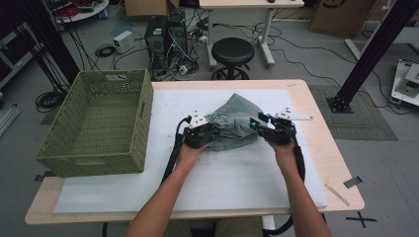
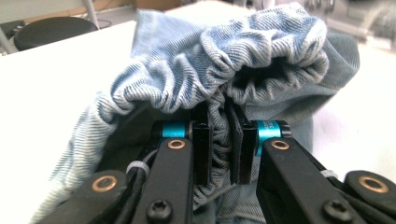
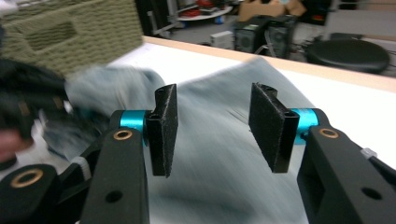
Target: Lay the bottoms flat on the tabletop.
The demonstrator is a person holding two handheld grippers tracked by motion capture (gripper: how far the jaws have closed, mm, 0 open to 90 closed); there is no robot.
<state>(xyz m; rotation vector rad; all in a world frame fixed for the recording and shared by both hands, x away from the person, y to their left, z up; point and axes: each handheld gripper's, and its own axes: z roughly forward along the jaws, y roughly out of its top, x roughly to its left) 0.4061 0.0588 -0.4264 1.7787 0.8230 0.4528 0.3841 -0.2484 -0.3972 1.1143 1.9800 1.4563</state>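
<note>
A crumpled blue-grey denim garment (image 1: 237,121) lies in the middle of the white mat (image 1: 222,177). My left gripper (image 1: 213,132) is at the garment's left edge. In the left gripper view, the left gripper (image 2: 219,140) is shut on the gathered elastic hem of the garment (image 2: 187,70), with fabric pinched between the pads. My right gripper (image 1: 257,123) is at the garment's right side. In the right gripper view, the right gripper (image 3: 212,126) stands open just above the cloth (image 3: 219,186), with nothing pressed between its pads.
A green woven basket (image 1: 143,113) stands on the table's left part, beside the mat; it also appears as the basket (image 3: 84,32) in the right gripper view. A black stool (image 1: 232,52) and computer gear are on the floor beyond the far edge.
</note>
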